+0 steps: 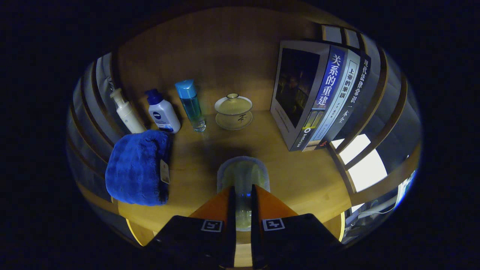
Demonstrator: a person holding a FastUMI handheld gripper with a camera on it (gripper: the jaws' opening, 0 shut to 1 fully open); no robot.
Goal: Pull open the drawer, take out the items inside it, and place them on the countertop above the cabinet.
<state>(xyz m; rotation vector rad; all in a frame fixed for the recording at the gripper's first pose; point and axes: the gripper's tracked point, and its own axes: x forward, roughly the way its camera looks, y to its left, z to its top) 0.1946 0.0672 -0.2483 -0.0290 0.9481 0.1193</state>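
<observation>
Gripper [243,195] fingers nearly closed, pinching a translucent cup [243,176] between them over the countertop [307,176]. Beyond the fingers: lidded tea bowl [233,111], bottles, books [322,97]; blue towel [137,167] to their left. Risk: an early release could tip the cup.

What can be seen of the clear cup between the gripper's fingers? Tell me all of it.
The clear, pale greenish cup looks like glass or plastic, with a rounded rim and see-through walls. It stands upright on or just above the wooden countertop; contact with the wood cannot be told. The gripper has its two fingers closed narrowly on the cup's near wall, so it appears gripped. It sits nearer than the lidded ceramic tea bowl, to the right of the folded blue fleece towel. Whether it holds anything cannot be told.
</observation>
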